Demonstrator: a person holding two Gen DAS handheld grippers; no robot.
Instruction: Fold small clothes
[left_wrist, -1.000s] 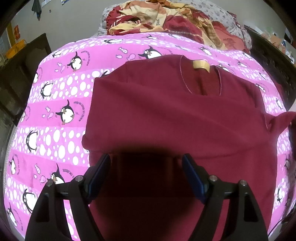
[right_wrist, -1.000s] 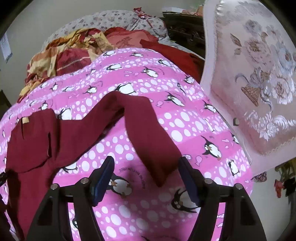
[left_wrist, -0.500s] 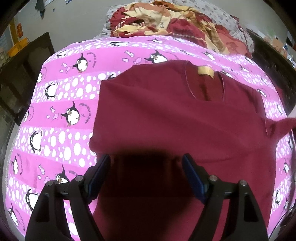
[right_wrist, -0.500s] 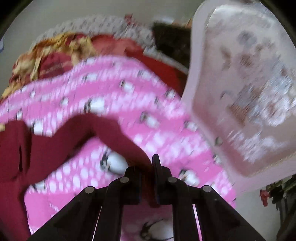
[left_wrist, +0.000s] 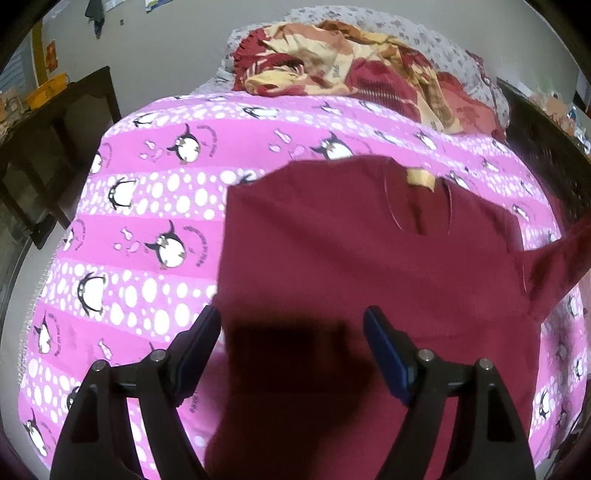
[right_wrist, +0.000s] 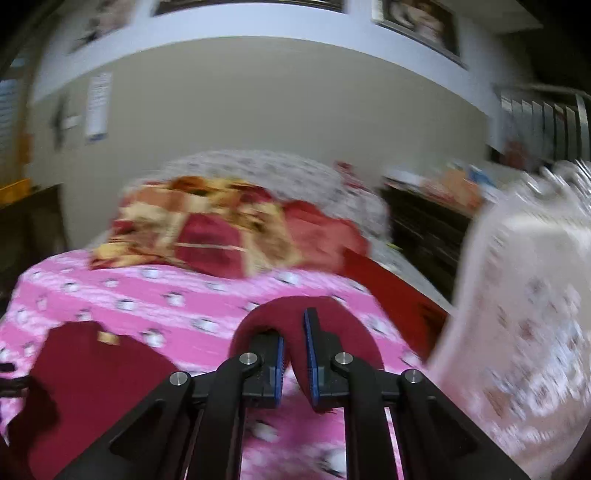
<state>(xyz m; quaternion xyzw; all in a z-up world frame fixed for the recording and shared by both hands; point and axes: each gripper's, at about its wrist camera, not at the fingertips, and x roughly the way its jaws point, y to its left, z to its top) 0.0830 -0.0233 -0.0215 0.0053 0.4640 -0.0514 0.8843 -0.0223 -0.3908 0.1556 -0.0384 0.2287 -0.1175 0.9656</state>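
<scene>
A maroon long-sleeved shirt (left_wrist: 351, 266) lies on a pink penguin-print bedspread (left_wrist: 147, 221), neck and yellow label (left_wrist: 419, 179) at the far side. My left gripper (left_wrist: 291, 332) is open and empty, hovering over the shirt's lower body. My right gripper (right_wrist: 293, 332) is shut on the shirt's right sleeve (right_wrist: 332, 317) and holds it lifted off the bed. The sleeve shows raised at the right edge of the left wrist view (left_wrist: 561, 258). The shirt's body also shows at lower left in the right wrist view (right_wrist: 96, 373).
A heap of red and yellow blankets (left_wrist: 351, 74) lies at the bed's far end, against a patterned pillow (right_wrist: 258, 166). A pale floral plastic chair (right_wrist: 517, 314) stands right of the bed. Dark furniture (left_wrist: 55, 122) stands to the left.
My right gripper closed on the sleeve end and has lifted it up, tilting its view toward the wall. My left gripper drifted slightly back and stayed open.
</scene>
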